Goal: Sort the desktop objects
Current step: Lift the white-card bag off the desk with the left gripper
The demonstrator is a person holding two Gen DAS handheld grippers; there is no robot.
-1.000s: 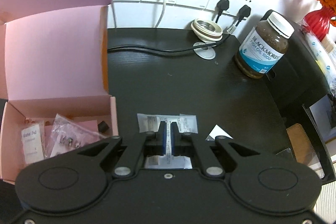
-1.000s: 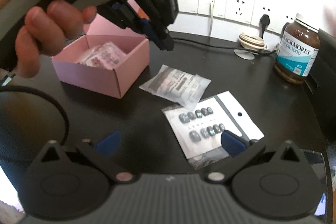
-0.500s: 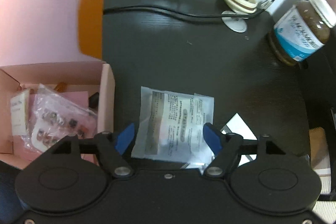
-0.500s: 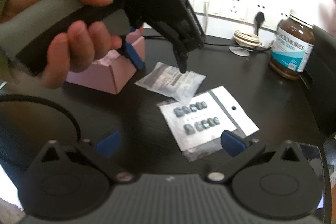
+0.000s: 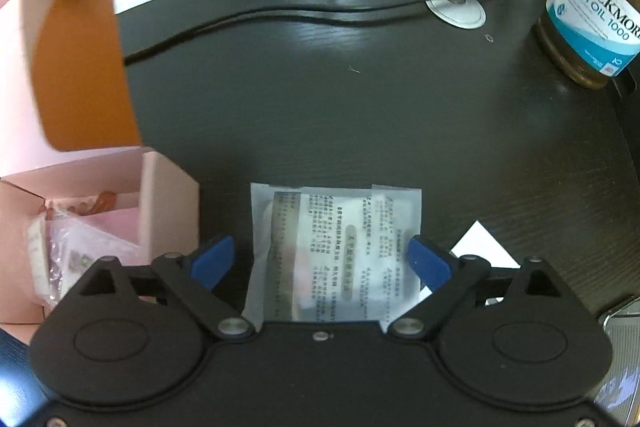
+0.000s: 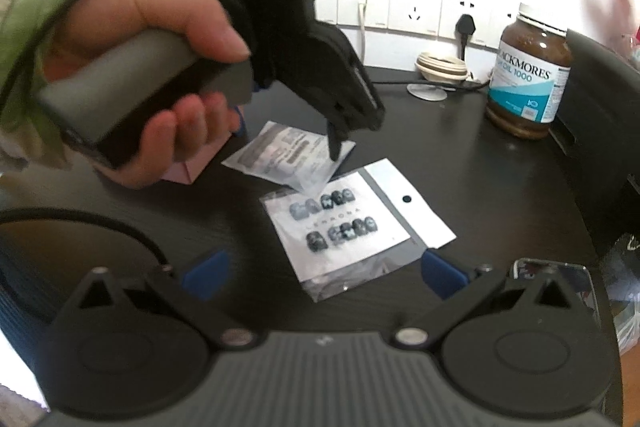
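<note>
Two packets on the dark desk [image 5: 400,115]. We have the left tongs [image 5: 320,259] pointing steeply down over the printed sachet [image 5: 336,251], jaws opening, blue pads [image 5: 212,259] either side of it and no clamp visible; the far pad looks right at the sachet's edge. The sachet lies flat just beside the open pink box [image 5: 168,203], which already holds clear bags [image 5: 76,247]. From the right wrist view, the hand [image 6: 160,79] gripping the left tool hides most of the box. Right tongs [image 6: 324,275] are spread wide, nothing between the pads, hovering near the nail-tip pack [image 6: 340,227], which overlaps the sachet's corner. Fish oil bottle [image 6: 528,75] stands well apart at the back, near the black cable [image 5: 280,19].
</note>
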